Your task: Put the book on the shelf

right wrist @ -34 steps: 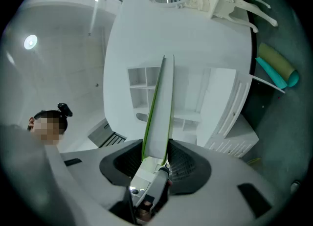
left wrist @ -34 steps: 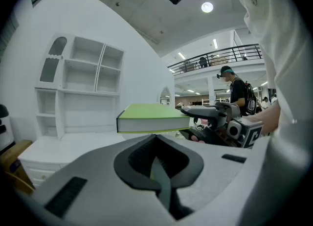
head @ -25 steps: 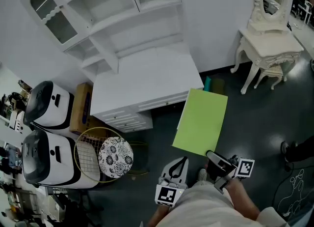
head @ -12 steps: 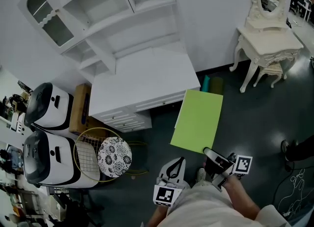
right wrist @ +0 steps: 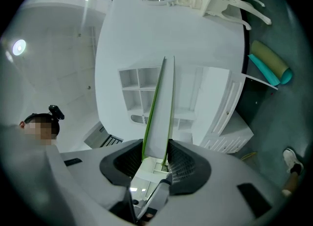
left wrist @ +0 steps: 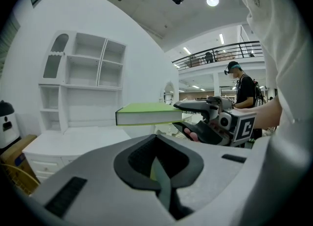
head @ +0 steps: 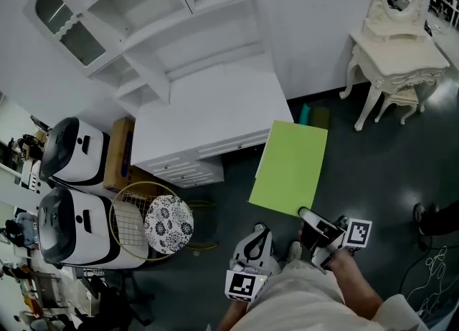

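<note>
- Green-covered book: it hangs in the air with its broad cover facing up, above the dark floor and just off the front right corner of the white desk.
- It looks like a thick, stiff volume with a smooth cover. I judge it rigid enough to stay flat, fairly weighty, and somewhat slippery under hard pads.
- Right gripper: its jaws stand part open and are clamped on the book's near short edge, one pad on each cover. The rest of the book juts out unsupported.
- A pinch at one end puts the whole weight on a long lever, so the far end will want to droop or twist. A deeper bite, or support under the free end, would likely steady it.
- Left gripper: it is held low beside the right one, with its jaws together and nothing between them, apart from the book.
- Shelf unit: white, with open compartments, it rises at the back of the desk, well apart from the book. The compartments look empty.
- Sliding the book in spine-out probably calls for turning it upright first.
</note>
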The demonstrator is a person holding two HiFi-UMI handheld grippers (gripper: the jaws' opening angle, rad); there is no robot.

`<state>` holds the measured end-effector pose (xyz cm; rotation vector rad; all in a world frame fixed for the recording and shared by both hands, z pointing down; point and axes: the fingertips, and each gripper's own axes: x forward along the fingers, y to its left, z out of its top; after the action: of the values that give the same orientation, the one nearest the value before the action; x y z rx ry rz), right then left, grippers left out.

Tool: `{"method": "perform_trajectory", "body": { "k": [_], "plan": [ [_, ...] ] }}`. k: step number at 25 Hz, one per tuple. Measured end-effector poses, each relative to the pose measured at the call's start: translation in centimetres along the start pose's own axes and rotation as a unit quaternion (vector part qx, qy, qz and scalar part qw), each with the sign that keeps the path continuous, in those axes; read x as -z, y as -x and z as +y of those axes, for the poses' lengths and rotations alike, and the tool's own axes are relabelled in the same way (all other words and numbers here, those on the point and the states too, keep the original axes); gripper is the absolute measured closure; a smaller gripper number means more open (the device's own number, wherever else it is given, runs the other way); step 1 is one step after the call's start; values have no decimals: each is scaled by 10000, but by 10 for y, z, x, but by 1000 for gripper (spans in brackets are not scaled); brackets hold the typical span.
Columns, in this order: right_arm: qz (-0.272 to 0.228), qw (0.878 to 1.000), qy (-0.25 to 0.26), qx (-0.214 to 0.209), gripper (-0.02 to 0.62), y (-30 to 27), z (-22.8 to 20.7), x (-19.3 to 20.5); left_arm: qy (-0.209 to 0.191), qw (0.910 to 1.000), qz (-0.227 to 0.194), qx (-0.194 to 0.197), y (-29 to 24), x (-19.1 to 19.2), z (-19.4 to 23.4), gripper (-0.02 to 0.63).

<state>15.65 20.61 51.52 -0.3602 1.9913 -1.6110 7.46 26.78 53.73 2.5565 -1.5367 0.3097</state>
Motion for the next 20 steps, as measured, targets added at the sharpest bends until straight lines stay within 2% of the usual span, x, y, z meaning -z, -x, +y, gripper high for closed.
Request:
{"method": "perform_trajectory", "body": {
  "k": [6, 10, 13, 17, 20],
  "plan": [
    [10, 9998, 206, 82, 433, -21, -4, -7, 32, 9998, -211, 32, -13, -3, 22, 603],
    [-57, 9999, 126, 99, 433, -41, -6, -13, 21, 9996, -231, 134, -23, -8, 40, 603],
    [-66, 9998, 178, 110, 433, -60, -10, -16, 6, 9996, -197, 209, -31, -11, 60, 603],
    [-72, 9997, 216, 109, 433, -87, -15, -21, -61, 9989, -423, 207, -43, -17, 94, 603],
    [-77, 9996, 234, 161, 433, -109, -19, -24, -62, 9989, -400, 241, -51, -24, 119, 603]
  ]
}}
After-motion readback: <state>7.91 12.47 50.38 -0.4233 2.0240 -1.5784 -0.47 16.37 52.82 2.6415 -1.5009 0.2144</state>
